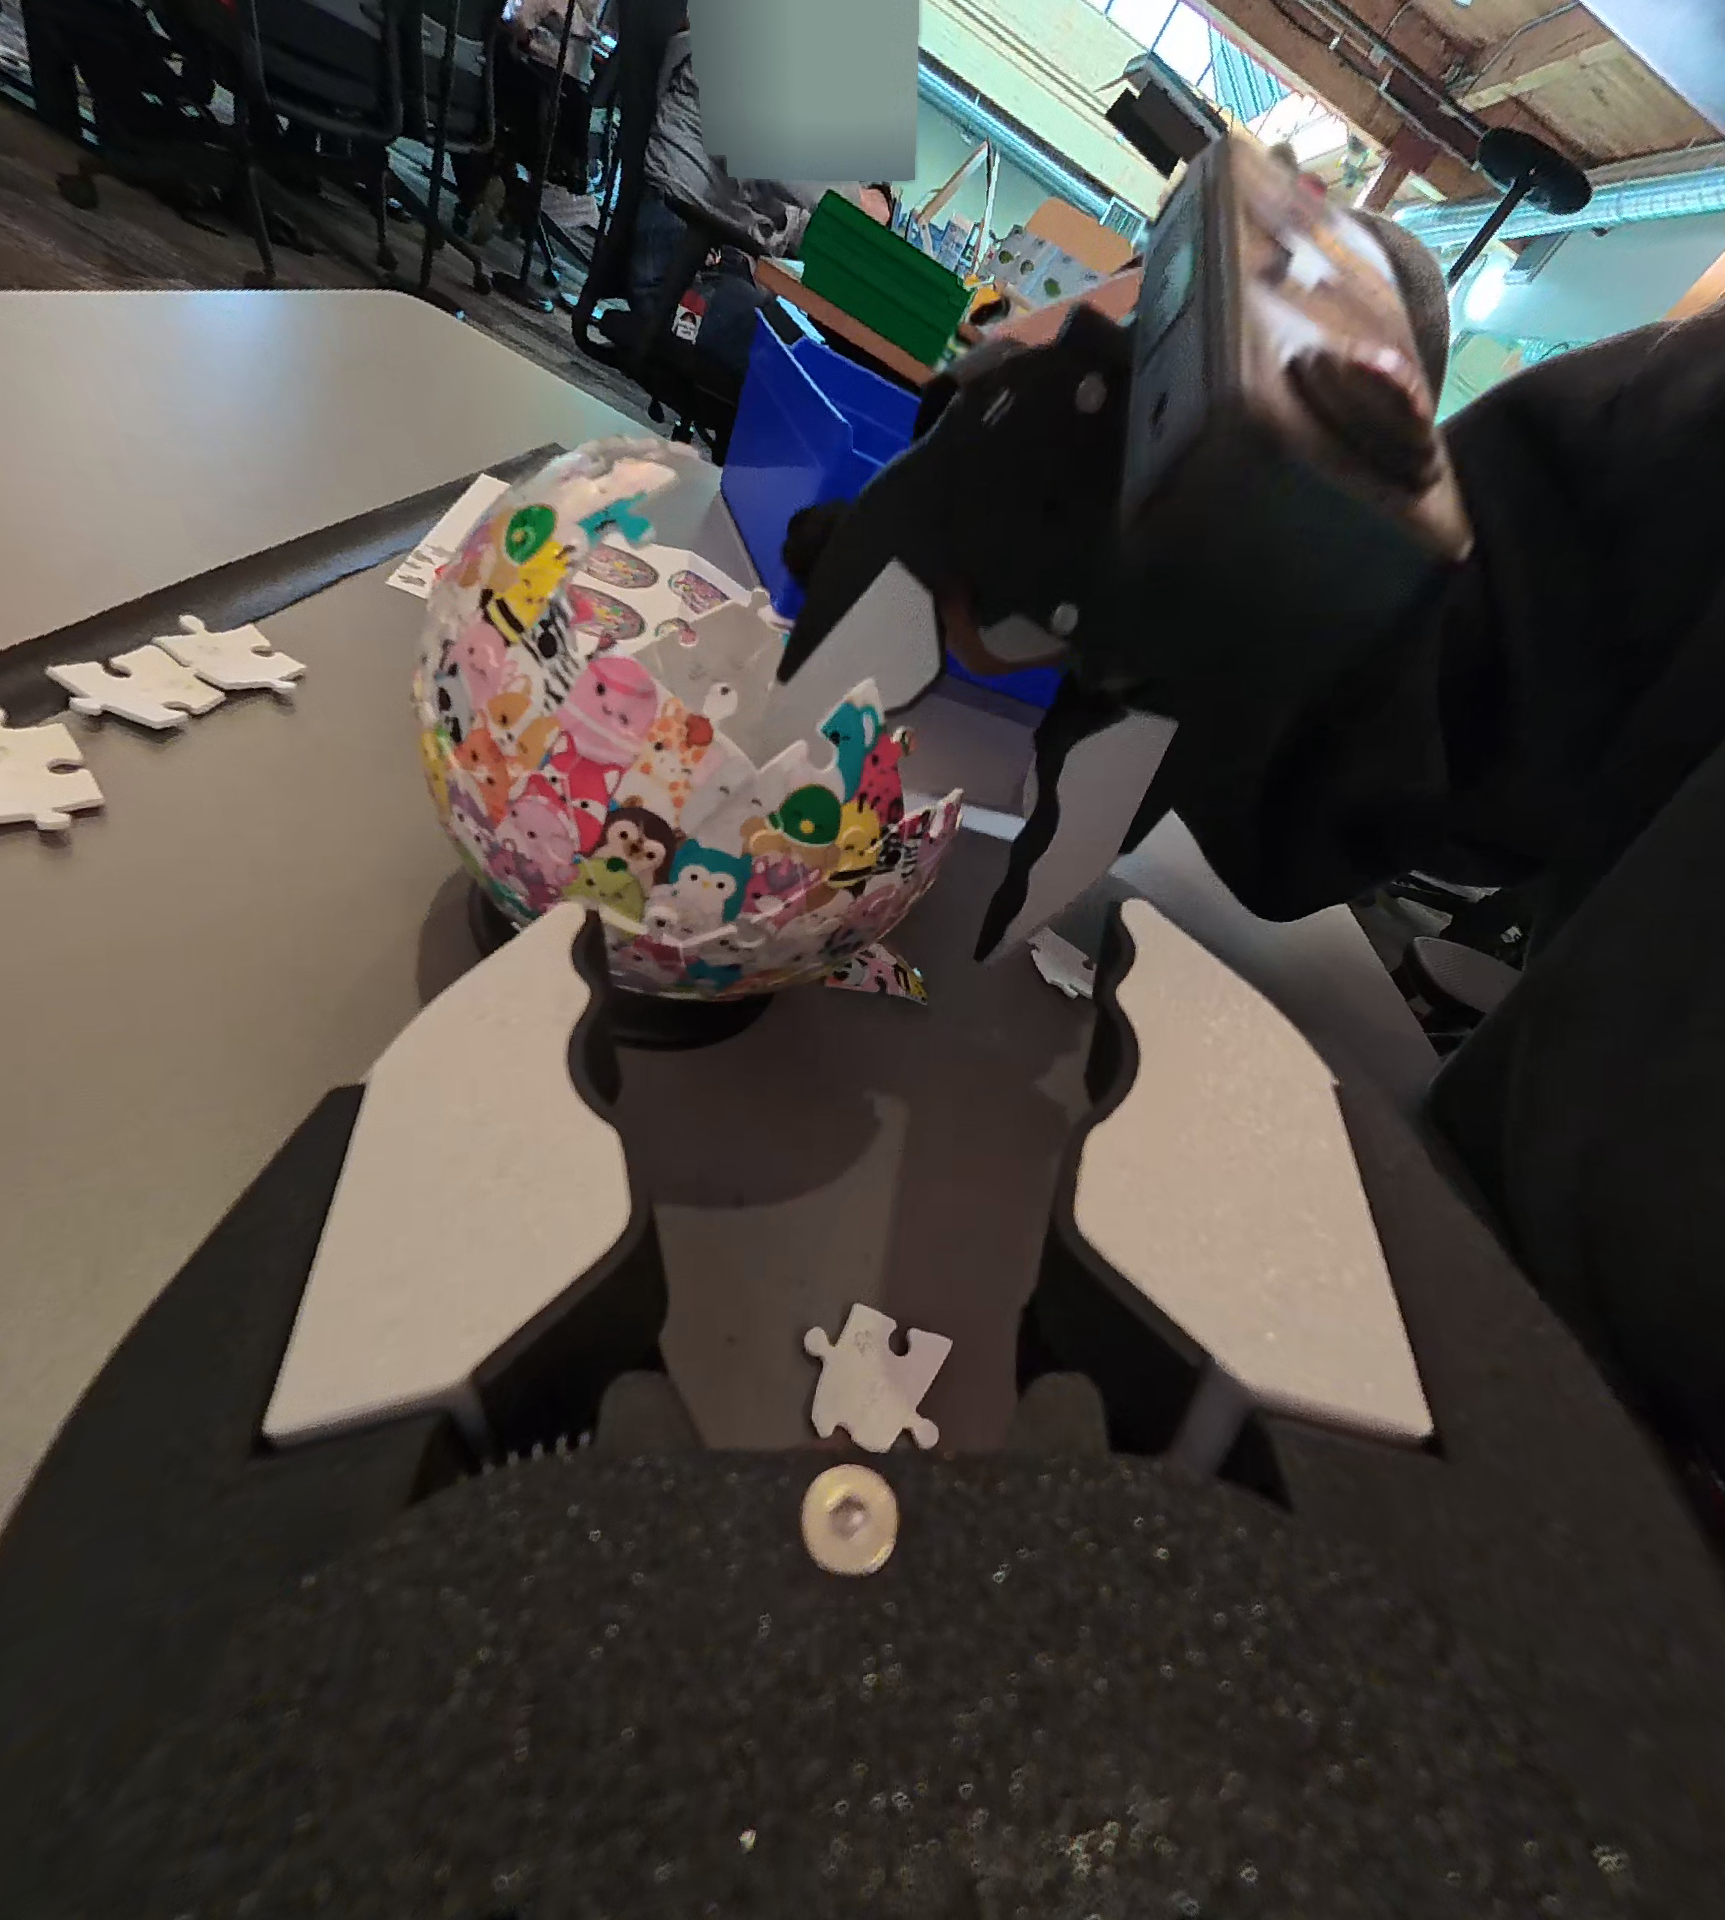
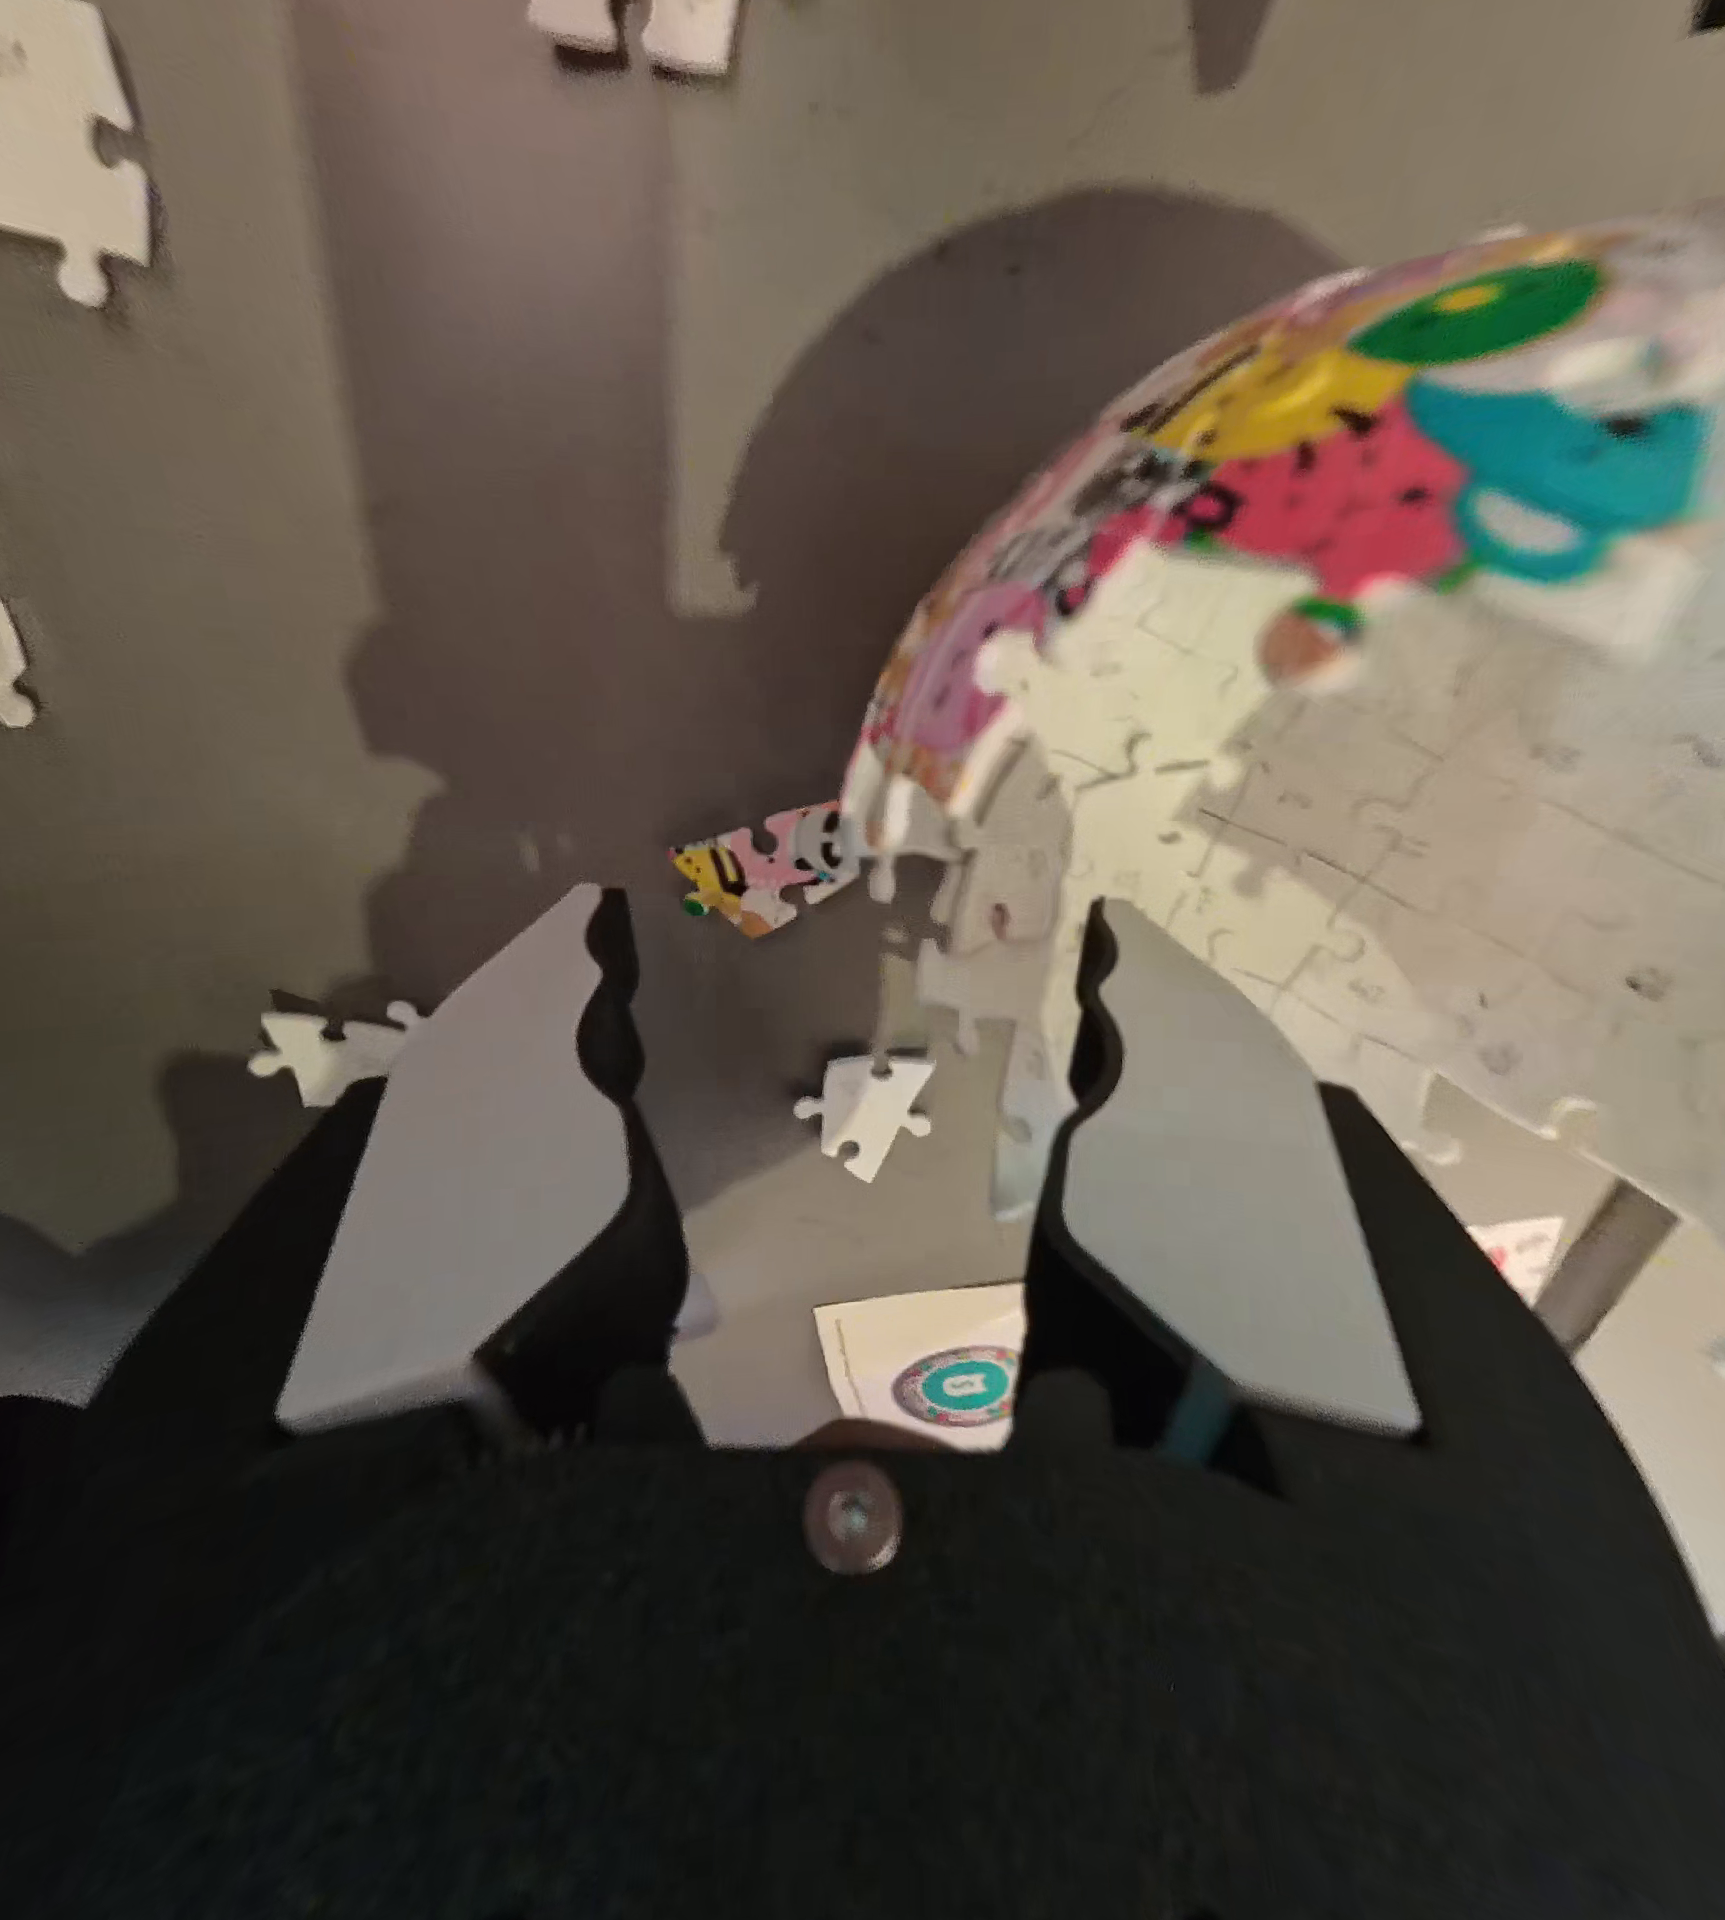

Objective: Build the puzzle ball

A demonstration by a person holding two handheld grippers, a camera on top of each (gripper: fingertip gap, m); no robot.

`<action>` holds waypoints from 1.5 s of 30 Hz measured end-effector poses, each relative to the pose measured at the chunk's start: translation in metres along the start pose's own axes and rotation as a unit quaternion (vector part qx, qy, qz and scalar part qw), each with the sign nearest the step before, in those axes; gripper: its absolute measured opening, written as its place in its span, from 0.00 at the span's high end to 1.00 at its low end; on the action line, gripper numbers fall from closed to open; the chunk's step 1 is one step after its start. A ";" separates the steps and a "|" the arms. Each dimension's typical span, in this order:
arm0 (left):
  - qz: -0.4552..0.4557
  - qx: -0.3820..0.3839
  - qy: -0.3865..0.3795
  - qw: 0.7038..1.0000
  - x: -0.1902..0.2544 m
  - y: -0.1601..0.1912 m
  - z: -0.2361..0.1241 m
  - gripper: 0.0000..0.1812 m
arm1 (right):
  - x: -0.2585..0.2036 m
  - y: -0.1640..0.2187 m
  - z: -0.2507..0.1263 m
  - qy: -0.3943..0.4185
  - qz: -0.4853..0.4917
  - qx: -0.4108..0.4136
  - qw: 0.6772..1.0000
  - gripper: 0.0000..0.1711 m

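The partly built puzzle ball (image 1: 629, 748) has colourful cartoon prints and stands on a black stand (image 1: 676, 1023) on the grey table. Its right side is open and shows the white inside (image 2: 1409, 831). My left gripper (image 1: 847, 925) is open and empty, just in front of the ball, with a white loose piece (image 1: 873, 1377) on the table between its fingers. My right gripper (image 2: 853, 914) is open and empty. In the left wrist view it (image 1: 884, 810) hovers at the ball's open right side. A printed loose piece (image 2: 764, 873) lies by the ball's base, and a white piece (image 2: 868, 1117) lies near it.
Several white pieces lie face down on the table at the left (image 1: 6, 764) (image 2: 27, 135). Another white piece (image 2: 328, 1039) lies beside my right gripper's left finger. A sticker sheet (image 1: 650, 592) and a blue bin (image 1: 816, 416) stand behind the ball. A person's dark sleeve (image 1: 1564, 727) fills the right side.
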State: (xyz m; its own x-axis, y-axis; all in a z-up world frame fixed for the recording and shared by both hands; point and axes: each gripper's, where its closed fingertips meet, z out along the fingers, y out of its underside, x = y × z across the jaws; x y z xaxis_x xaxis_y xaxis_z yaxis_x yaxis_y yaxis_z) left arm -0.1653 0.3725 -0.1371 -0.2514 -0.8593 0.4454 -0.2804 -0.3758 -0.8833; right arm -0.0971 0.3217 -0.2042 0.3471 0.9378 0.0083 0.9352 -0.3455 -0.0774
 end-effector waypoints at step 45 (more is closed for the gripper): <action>0.011 0.001 -0.015 1.000 -0.003 0.001 -0.001 0.52 | 0.005 0.007 0.024 0.030 -0.047 -0.074 0.996 0.49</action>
State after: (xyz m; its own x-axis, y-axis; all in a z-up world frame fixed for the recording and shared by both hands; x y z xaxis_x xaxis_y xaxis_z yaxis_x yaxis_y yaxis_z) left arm -0.1663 0.3749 -0.1389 -0.2297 -0.8770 0.4220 -0.2732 -0.3581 -0.8928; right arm -0.0900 0.3247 -0.2281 0.2574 0.9639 0.0687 0.9621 -0.2623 0.0746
